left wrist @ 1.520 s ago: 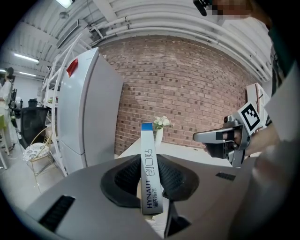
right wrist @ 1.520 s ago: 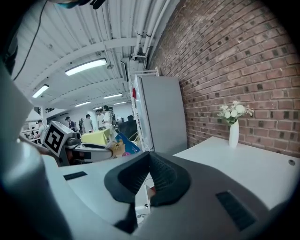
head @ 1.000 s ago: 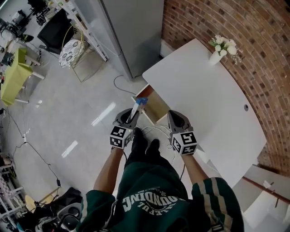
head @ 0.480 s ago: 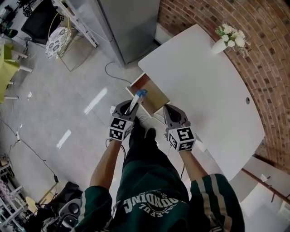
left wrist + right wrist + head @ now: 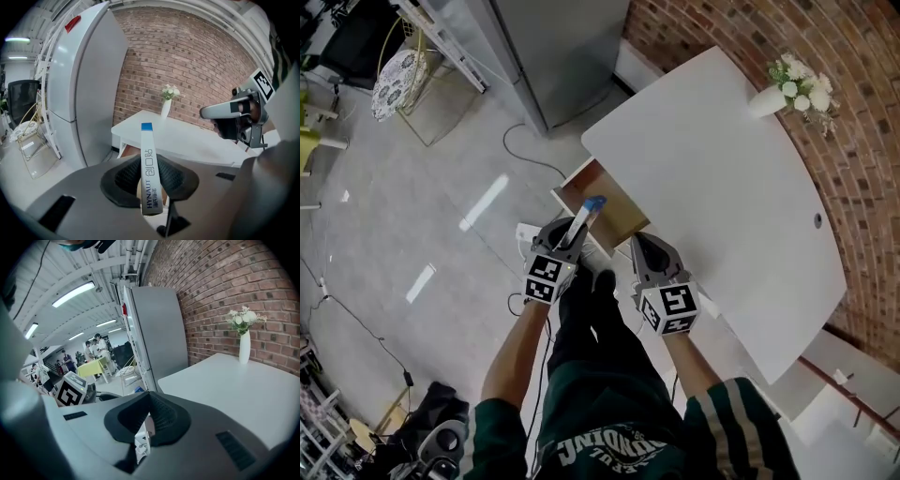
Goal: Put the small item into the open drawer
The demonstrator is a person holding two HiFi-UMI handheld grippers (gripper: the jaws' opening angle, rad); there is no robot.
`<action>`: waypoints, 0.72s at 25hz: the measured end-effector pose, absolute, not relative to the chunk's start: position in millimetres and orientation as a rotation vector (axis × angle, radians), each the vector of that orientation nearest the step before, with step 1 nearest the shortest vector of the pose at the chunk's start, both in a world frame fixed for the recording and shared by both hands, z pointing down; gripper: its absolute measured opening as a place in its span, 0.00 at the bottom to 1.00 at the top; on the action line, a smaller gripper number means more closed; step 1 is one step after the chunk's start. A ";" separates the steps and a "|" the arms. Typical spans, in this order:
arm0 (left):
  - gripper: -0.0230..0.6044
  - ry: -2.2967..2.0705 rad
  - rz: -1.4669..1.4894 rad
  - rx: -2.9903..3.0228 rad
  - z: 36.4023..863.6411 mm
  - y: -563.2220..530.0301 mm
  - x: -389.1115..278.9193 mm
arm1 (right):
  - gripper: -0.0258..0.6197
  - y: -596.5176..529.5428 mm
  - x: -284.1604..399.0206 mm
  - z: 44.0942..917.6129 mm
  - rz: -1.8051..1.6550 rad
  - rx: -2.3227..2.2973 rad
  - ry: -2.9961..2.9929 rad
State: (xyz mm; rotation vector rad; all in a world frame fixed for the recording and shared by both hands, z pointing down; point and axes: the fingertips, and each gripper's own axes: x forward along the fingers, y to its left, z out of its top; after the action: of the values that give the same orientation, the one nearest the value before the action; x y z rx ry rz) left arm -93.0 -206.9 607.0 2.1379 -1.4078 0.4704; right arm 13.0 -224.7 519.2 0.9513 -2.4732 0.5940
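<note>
Now left gripper (image 5: 571, 234) clamps strip (image 5: 584, 217) lengthwise, blue tip toward drawer (image 5: 617, 208); right gripper (image 5: 641, 247) closed.

The slim box (image 5: 147, 173) has its lower end buried between the left gripper's (image 5: 565, 234) pads, and the open drawer (image 5: 619, 214) shows only in part — its near corner lies behind that gripper, its back under the white table (image 5: 722, 187). The people (image 5: 95, 347) across the room are too small to make out.
</note>
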 end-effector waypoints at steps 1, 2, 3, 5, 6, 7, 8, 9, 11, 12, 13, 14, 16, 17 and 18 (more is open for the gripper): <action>0.20 -1.403 0.467 2.140 612.3 -210.7 -92.4 | 0.08 -228.1 12.1 522.5 0.596 0.960 -2.468; 0.20 -1.397 0.461 2.142 617.8 -213.3 -91.5 | 0.08 -230.5 11.4 525.8 0.598 0.967 -2.461; 0.20 -1.389 0.456 2.143 623.7 -214.3 -90.5 | 0.08 -231.6 10.9 529.3 0.601 0.971 -2.453; 0.20 -1.376 0.446 2.152 636.9 -218.6 -90.8 | 0.08 -235.4 8.9 536.7 0.605 0.978 -2.441; 0.20 -1.373 0.439 2.159 643.0 -223.2 -91.6 | 0.08 -239.0 7.9 540.5 0.602 0.980 -2.438; 0.20 -1.373 0.429 2.165 648.3 -227.7 -91.6 | 0.08 -242.1 7.6 544.5 0.597 0.981 -2.435; 0.20 -1.373 0.419 2.169 653.0 -231.3 -91.0 | 0.08 -244.1 7.8 548.4 0.593 0.981 -2.430; 0.19 -1.374 0.409 2.171 656.9 -233.8 -89.8 | 0.08 -245.0 8.1 552.3 0.590 0.981 -2.424; 0.19 -1.374 0.390 2.170 663.6 -238.0 -87.0 | 0.08 -244.3 8.0 561.2 0.590 0.983 -2.405; 0.20 -1.373 0.379 2.168 667.3 -240.6 -85.7 | 0.08 -243.4 7.4 567.1 0.589 0.985 -2.393; 0.20 -1.372 0.370 2.167 671.4 -243.3 -84.3 | 0.08 -242.0 6.4 574.2 0.589 0.985 -2.379; 0.20 -1.371 0.365 2.167 675.9 -245.7 -82.6 | 0.08 -239.7 5.1 581.8 0.591 0.982 -2.367; 0.20 -1.366 0.362 2.170 685.1 -248.8 -77.4 | 0.08 -233.5 3.0 596.4 0.599 0.973 -2.345; 0.20 -1.360 0.366 2.174 689.8 -249.8 -73.9 | 0.08 -230.4 2.7 602.9 0.601 0.971 -2.335; 0.20 -1.352 0.372 2.180 694.5 -250.9 -70.5 | 0.08 -228.0 2.7 609.3 0.603 0.971 -2.325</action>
State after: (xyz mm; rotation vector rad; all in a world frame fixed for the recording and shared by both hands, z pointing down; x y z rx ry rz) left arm -70.5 -250.9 694.5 2.1796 -1.3519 0.3720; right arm 2.7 -228.0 609.3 0.9708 -2.3252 0.6033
